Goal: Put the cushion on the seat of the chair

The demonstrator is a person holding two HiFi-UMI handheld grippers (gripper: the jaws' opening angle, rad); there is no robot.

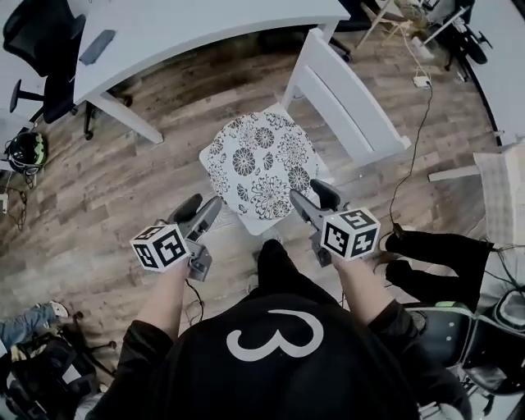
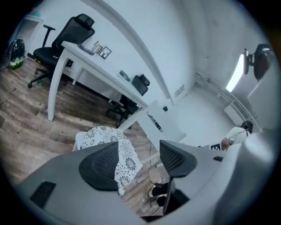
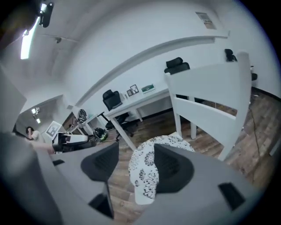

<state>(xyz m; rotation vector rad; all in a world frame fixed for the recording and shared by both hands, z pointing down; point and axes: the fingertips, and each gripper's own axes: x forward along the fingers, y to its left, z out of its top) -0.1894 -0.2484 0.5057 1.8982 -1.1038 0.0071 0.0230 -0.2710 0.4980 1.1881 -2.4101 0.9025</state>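
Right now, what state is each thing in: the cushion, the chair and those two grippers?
cushion: lying flat on the chair seat, nothing holding it.
chair: standing upright, seat covered by the cushion.
left gripper: open, empty, held near the cushion's edge without touching it.
right gripper: open, empty, also clear of the cushion.

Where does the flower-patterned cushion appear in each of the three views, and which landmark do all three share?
Head view: cushion at the centre, ahead of both grippers.
Left gripper view: cushion lower centre-left, partly behind the left-hand jaw.
Right gripper view: cushion lower centre, seen between the jaws.
Shared landmark: white desk.
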